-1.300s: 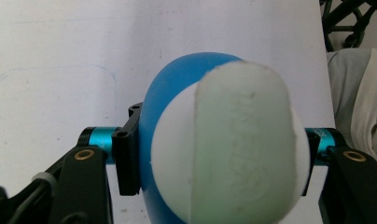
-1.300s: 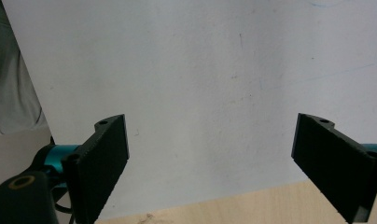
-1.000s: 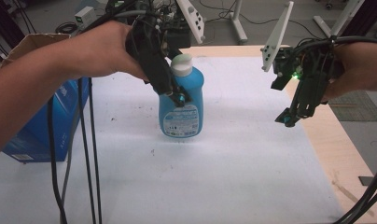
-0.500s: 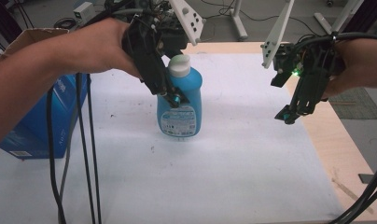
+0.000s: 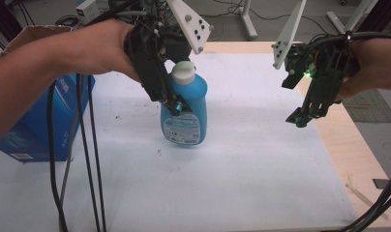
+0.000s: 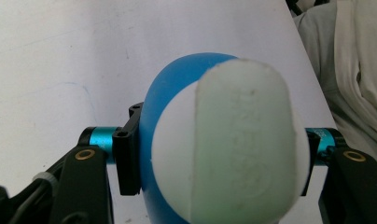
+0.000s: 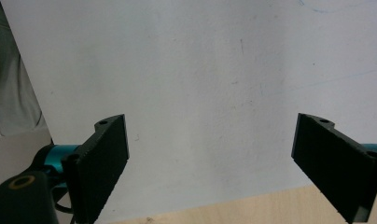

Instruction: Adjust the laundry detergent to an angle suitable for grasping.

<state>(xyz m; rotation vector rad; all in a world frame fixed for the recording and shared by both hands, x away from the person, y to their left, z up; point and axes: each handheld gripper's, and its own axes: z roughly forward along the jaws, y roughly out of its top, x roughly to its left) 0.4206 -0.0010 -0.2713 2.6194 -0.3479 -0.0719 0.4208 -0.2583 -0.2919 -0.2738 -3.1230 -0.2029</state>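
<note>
Two grippers are in play: the left gripper (image 5: 176, 104) is clamped on the blue bottle (image 5: 185, 113) over the table (image 5: 251, 159); the right gripper (image 5: 300, 117) is held apart, empty. A steady carry and upright placement seem called for next.

The left gripper (image 5: 176, 104) comes down from the eleven o'clock side and clamps the upper body of a blue bottle (image 5: 185, 112) with a white cap (image 5: 185, 72), which stands near the middle of the white table (image 5: 242, 174). The right gripper (image 5: 300, 117) hangs at three o'clock from the bottle, well apart from it, above the table's edge. A blue box (image 5: 36, 125) sits at nine o'clock, beside dangling black cables (image 5: 87, 159).
</note>
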